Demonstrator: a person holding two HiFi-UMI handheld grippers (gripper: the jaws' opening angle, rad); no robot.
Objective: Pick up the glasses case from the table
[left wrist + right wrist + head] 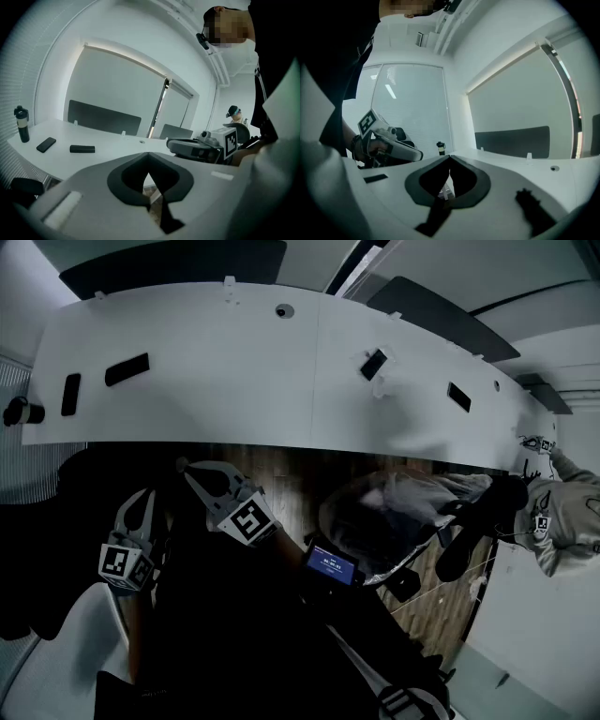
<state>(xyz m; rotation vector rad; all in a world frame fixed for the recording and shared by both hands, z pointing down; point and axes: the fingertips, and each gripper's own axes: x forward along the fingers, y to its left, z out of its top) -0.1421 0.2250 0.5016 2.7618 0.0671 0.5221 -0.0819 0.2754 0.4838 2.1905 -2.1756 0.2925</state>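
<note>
Grippers, two: left gripper (148, 155) and right gripper (450, 158), each with jaws closed together, empty. Glasses case (82, 149), one: on white surface (117, 143), ahead-left of left gripper, untouched; further left, one phone (46, 144), one bottle (21, 124).

Office meeting room. Long curved white conference table (281, 381) runs 9 to 3 o'clock in the head view, with a cable grommet (284, 310) at 12. Dark divider screens (103, 119) stand along its far edge. Roller blinds (122, 89) cover big windows, slatted blinds (412, 108) on a side wall. Mesh swivel chair (370, 521) at 4 o'clock on wood-plank floor (291, 474).
</note>
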